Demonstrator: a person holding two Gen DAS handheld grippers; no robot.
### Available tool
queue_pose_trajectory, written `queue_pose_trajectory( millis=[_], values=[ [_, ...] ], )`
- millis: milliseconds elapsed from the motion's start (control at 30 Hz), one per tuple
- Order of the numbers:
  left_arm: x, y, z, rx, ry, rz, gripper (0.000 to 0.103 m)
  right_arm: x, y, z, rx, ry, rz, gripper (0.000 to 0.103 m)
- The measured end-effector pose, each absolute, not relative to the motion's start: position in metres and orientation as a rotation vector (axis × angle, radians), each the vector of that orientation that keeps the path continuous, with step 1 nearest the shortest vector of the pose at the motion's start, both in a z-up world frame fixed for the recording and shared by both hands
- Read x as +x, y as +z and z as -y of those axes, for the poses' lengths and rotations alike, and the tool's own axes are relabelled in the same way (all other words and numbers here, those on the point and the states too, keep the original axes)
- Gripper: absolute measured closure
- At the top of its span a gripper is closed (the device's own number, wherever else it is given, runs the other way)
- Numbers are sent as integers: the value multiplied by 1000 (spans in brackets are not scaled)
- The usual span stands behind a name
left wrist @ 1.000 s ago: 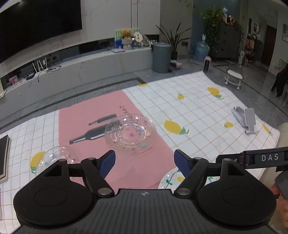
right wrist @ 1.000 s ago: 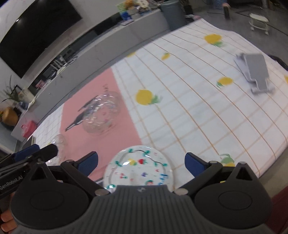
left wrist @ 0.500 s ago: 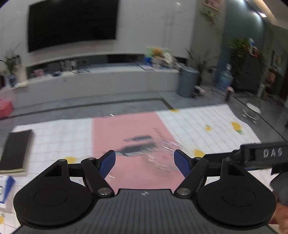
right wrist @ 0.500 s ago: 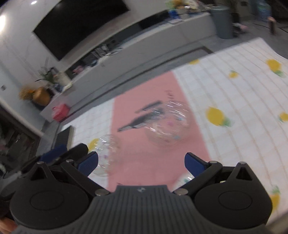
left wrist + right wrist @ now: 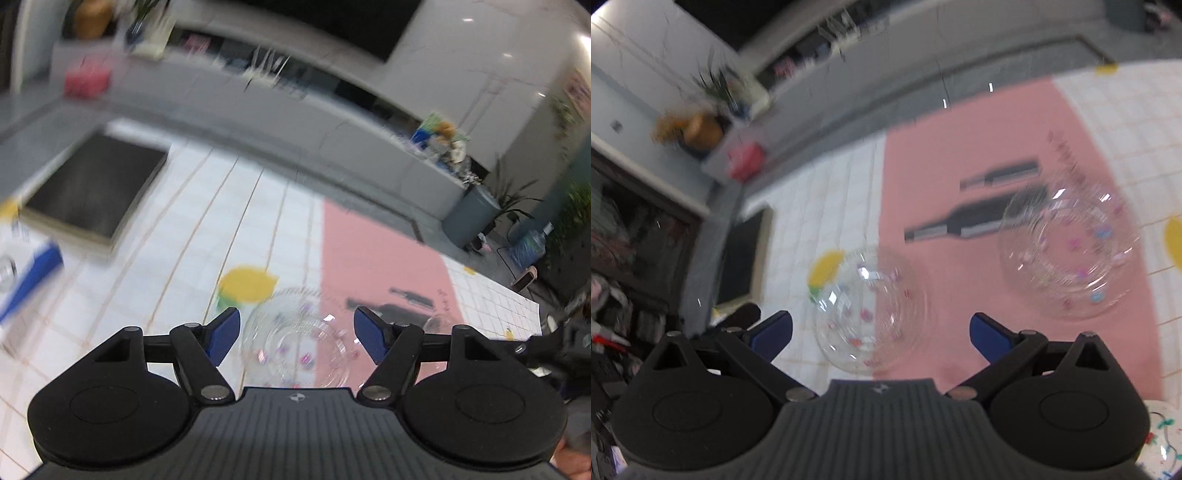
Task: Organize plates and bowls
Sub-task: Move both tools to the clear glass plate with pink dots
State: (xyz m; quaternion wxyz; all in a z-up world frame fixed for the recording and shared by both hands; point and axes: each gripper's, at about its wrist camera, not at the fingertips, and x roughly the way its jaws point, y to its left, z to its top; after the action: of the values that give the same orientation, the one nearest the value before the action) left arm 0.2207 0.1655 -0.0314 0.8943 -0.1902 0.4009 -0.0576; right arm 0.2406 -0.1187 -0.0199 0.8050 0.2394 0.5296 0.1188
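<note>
On the big checked cloth with its pink strip sit three dishes. In the right wrist view, the large clear bowl rests on the pink strip at about 2 o'clock. The small clear bowl sits at the middle of the picture, half on the pink and half on the white squares. A bit of a white painted plate peeks in at 5 o'clock. A black pad lies far off at 10 o'clock in the left wrist view.

The step in hand looks like the reach for the small clear bowl, so nothing seems stacked yet. The next move likely calls for one finger to slip over the thin rim and the other under it, then a soft squeeze, since clear plastic may slide.

The left gripper hangs low over the small clear bowl, tongs wide apart and holding nothing. The right gripper points at the same bowl, tongs also wide apart and bare. Both views are blurred.
</note>
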Motion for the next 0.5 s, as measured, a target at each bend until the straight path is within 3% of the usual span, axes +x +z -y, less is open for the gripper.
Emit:
queue_pose_trajectory(
  millis=[500],
  values=[
    [235, -90, -182, -483, -131, -972, 30, 274, -98, 120, 757, 194, -1247, 4]
  ],
)
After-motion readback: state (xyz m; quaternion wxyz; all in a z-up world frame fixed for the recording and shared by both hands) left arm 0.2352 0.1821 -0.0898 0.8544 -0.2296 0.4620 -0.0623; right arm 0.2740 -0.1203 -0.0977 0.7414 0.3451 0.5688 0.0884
